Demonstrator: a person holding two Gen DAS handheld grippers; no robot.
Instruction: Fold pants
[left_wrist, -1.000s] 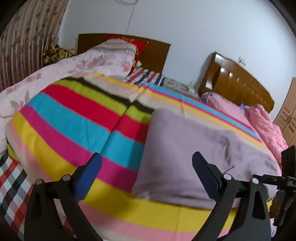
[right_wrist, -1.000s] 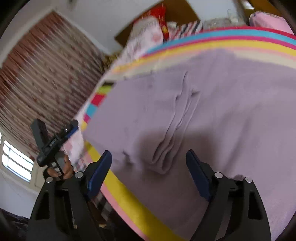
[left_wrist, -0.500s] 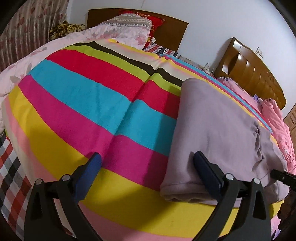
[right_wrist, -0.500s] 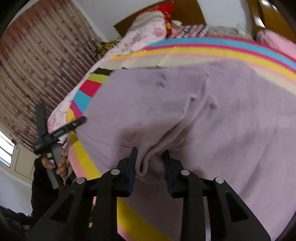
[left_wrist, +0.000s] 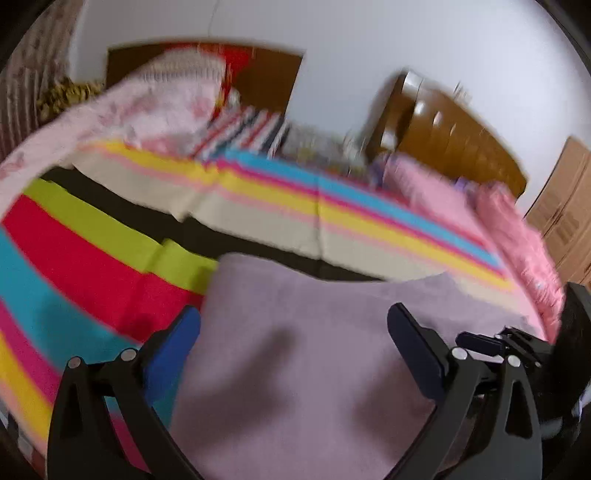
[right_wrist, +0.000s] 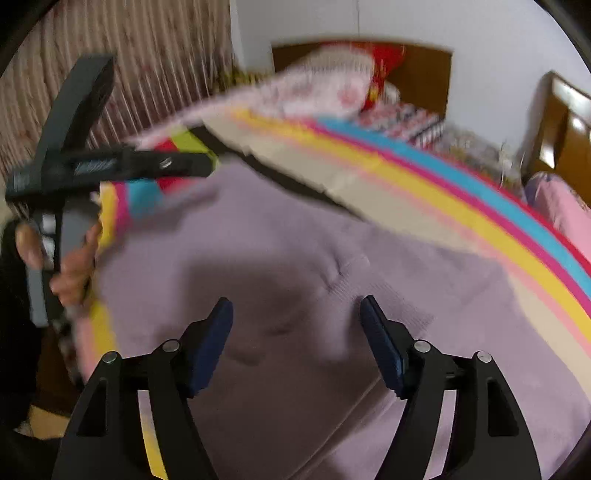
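Folded lilac knit pants (right_wrist: 295, 258) lie on the striped bed — lower centre of both views.

The rainbow-striped bedspread (left_wrist: 92, 240) surrounds them; a pink floral quilt (left_wrist: 147, 110) sits upper left. The right gripper (right_wrist: 297, 314) has just been opening — jaws wide, nothing pinched, over the cloth. The left gripper (left_wrist: 295, 325) gapes wide, empty.

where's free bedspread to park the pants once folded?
Free: the striped bedspread left of the lilac pants, and the cream-and-yellow band beyond them. Crowded: floral quilt and pillows at the headboard, pink bedding along the right edge.
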